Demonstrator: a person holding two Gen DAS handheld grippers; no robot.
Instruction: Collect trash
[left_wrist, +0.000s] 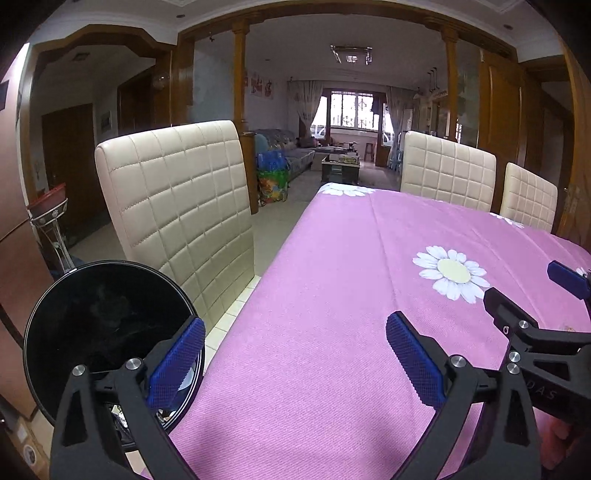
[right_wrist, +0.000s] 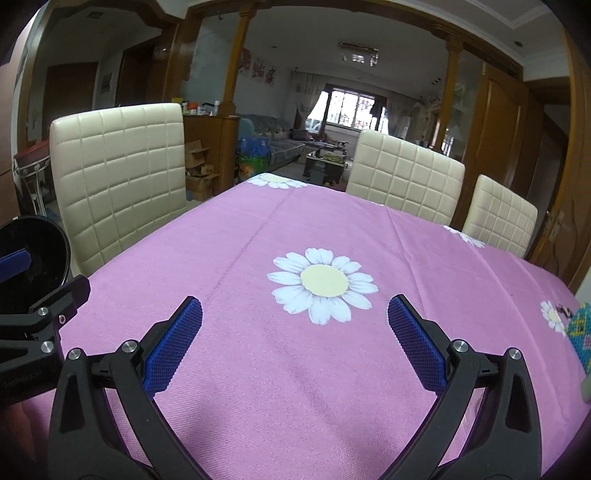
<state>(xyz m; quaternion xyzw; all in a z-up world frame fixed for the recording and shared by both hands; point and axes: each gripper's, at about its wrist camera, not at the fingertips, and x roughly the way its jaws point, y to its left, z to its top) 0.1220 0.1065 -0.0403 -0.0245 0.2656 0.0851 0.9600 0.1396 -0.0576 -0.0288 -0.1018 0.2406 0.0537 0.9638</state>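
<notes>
My left gripper (left_wrist: 295, 321) is open with nothing between its blue pads, over the near left edge of the table's pink daisy cloth (left_wrist: 332, 258). Its left finger (left_wrist: 177, 362) overlaps the rim of a round black trash bin (left_wrist: 103, 325) standing beside the table. My right gripper (right_wrist: 295, 301) is open and empty too, just before a large printed daisy (right_wrist: 323, 284). Each gripper shows at the edge of the other's view: the right gripper (left_wrist: 524, 280), the left gripper (right_wrist: 48, 275). A colourful patterned item (right_wrist: 580, 328) lies at the far right table edge, cut off by the frame.
Cream quilted chairs stand round the table: one at the left (left_wrist: 177, 206), two at the far right (left_wrist: 447, 170) (left_wrist: 528, 195). The bin (right_wrist: 33, 243) sits low at the left. A metal stand with a red bowl (left_wrist: 48, 206) is by the left wall. A living room lies beyond.
</notes>
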